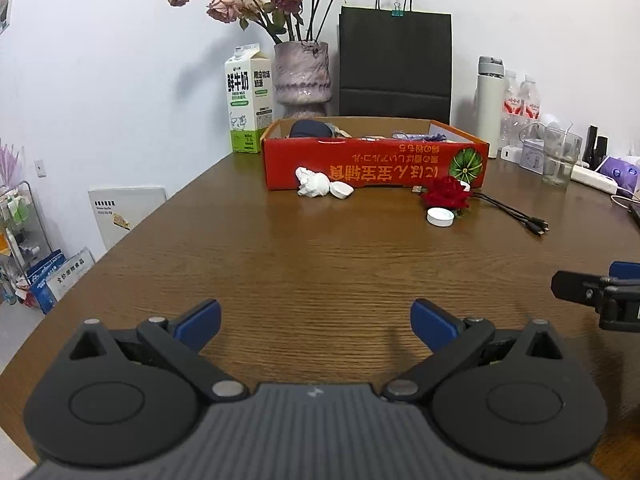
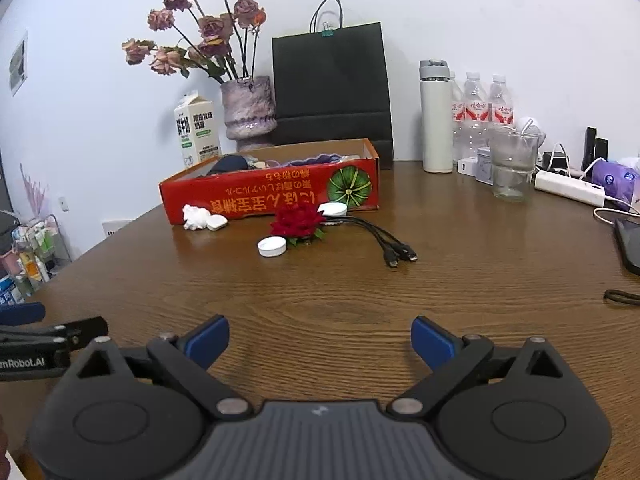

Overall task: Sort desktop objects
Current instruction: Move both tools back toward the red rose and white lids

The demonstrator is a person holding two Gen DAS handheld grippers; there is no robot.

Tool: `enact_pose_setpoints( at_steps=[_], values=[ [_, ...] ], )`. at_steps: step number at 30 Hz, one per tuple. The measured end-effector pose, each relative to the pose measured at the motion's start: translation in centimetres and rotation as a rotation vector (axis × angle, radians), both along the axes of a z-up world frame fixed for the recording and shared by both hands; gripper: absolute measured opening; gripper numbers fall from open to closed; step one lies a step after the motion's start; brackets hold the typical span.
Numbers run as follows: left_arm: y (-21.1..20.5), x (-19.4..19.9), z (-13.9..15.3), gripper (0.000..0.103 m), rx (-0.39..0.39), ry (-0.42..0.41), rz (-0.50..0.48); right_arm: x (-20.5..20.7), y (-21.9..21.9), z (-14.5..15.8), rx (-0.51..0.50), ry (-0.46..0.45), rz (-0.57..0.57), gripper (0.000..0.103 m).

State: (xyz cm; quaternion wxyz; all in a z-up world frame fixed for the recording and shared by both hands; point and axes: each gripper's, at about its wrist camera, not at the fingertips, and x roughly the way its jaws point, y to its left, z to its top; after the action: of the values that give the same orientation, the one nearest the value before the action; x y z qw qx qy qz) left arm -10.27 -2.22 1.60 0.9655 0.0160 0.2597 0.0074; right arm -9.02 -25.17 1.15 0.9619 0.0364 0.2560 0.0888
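Note:
A red cardboard box [image 1: 372,168] [image 2: 256,196] holding several items lies at the far middle of the wooden table [image 1: 320,264]. In front of it lie a crumpled white tissue [image 1: 312,183] [image 2: 195,217], a white lid beside it [image 1: 342,190] [image 2: 217,223], a red rose [image 1: 446,195] [image 2: 299,221], a white bottle cap [image 1: 440,216] [image 2: 272,247] and a black multi-head cable [image 1: 516,214] [image 2: 384,240]. My left gripper [image 1: 316,322] is open and empty over the near table. My right gripper [image 2: 320,340] is open and empty, also near; it shows in the left wrist view [image 1: 592,288].
At the back stand a milk carton [image 1: 248,100], a vase of dried roses [image 1: 302,76], a black paper bag [image 1: 394,64], a white flask [image 1: 489,104], water bottles [image 2: 484,116], a glass [image 2: 512,168] and a power strip [image 2: 568,188]. A phone [image 2: 628,244] lies at the right edge.

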Motion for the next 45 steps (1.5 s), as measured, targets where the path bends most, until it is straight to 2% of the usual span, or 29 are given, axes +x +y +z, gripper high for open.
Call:
enact_pose_setpoints(
  at_steps=[8, 12, 15, 20, 23, 25, 33, 38, 39, 42, 45],
  values=[
    [0.7, 1.4, 0.7, 0.103, -0.075, 0.017, -0.001, 0.8, 0.2, 0.0, -0.015, 0.042, 0.018, 0.098],
    [-0.3, 3.1, 1.3, 0.103, -0.055, -0.005, -0.034, 2.5, -0.5, 0.5, -0.024, 0.092, 0.072, 0.098],
    [-1.2, 4.7, 1.6, 0.103, -0.029, -0.012, -0.060, 4.0, -1.0, 1.1, -0.057, 0.074, 0.075, 0.098],
    [-2.6, 8.6, 2.9, 0.103, -0.024, -0.002, -0.136, 8.0, -1.5, 2.3, -0.119, 0.045, 0.067, 0.096],
    [-4.1, 11.4, 3.1, 0.103, -0.035, 0.014, -0.208, 11.3, -2.2, 2.9, -0.116, 0.012, 0.059, 0.095],
    [-5.0, 13.0, 2.9, 0.103, -0.043, 0.030, -0.239, 13.6, -2.6, 2.8, -0.114, 0.035, 0.047, 0.090],
    [-7.8, 18.1, 1.7, 0.103, -0.059, 0.095, -0.262, 19.6, -3.3, 1.7, -0.107, 0.046, 0.032, 0.089],
    [-8.1, 19.0, 1.2, 0.103, -0.058, 0.112, -0.260, 20.7, -4.0, 0.1, -0.048, 0.067, 0.015, 0.089],
    [-8.2, 19.1, 1.1, 0.103, -0.055, 0.114, -0.262, 20.8, -3.9, -0.1, -0.056, 0.098, 0.003, 0.089],
    [-8.4, 19.5, 0.7, 0.103, -0.051, 0.116, -0.258, 20.4, -3.7, -0.1, -0.090, 0.069, -0.016, 0.090],
    [-8.5, 20.0, 0.5, 0.103, -0.059, 0.128, -0.252, 20.5, -3.9, -0.3, -0.077, 0.077, -0.018, 0.090]
  ],
)
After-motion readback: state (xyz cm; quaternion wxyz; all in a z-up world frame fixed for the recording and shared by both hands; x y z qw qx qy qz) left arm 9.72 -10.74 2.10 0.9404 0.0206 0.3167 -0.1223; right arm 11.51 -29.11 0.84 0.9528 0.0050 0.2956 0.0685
